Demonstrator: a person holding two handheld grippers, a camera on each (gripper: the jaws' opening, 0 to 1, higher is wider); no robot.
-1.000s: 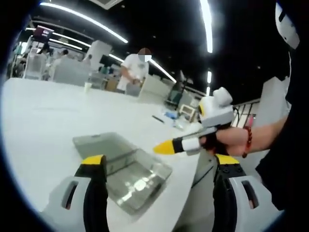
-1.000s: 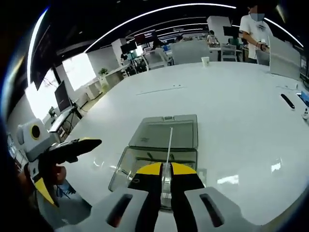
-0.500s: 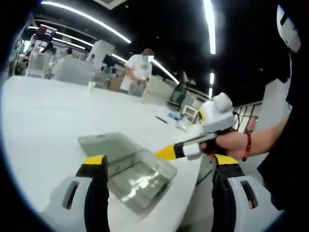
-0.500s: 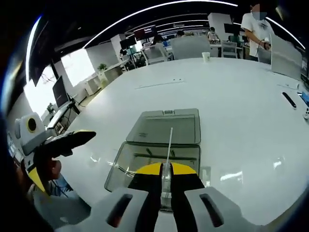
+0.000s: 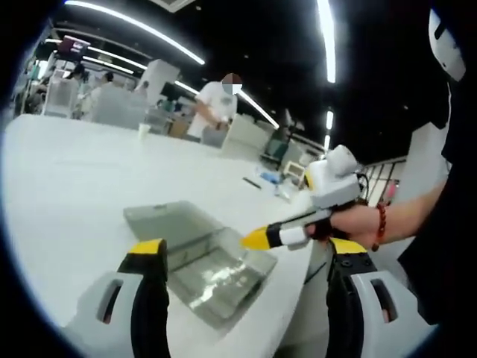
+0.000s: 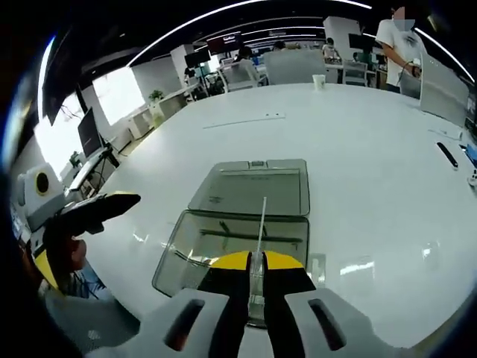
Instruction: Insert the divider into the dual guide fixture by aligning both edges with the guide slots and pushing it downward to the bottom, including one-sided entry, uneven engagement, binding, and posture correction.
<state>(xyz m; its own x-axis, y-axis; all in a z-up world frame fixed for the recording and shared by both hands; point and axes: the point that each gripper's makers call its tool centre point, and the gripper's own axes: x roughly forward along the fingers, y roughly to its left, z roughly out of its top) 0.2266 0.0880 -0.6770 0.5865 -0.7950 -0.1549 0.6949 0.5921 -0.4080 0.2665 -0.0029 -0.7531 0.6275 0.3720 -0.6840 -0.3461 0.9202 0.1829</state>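
The right hand-held gripper point(image 6: 256, 268), at bottom centre of the right gripper view, pinches a thin clear divider point(image 6: 261, 225) edge-on, rising toward mid-frame over the open clear box point(image 6: 231, 242) on the white desk point(image 6: 373, 186). This looks like the approach step; next comes aligning both edges with the slots. The left hand-held gripper point(image 5: 250, 257), jaws spread, holds nothing, the box just beyond it.

My left gripper point(image 5: 246, 257) hangs over the white table point(image 5: 67, 179) with its yellow-tipped jaws spread wide apart, nothing between them. Past them lies the clear dual guide fixture point(image 5: 200, 257), its lid laid open flat on the tabletop. From the right my right gripper point(image 5: 257, 239) reaches in, held in my hand point(image 5: 356, 224), its yellow tips over the fixture's near corner.
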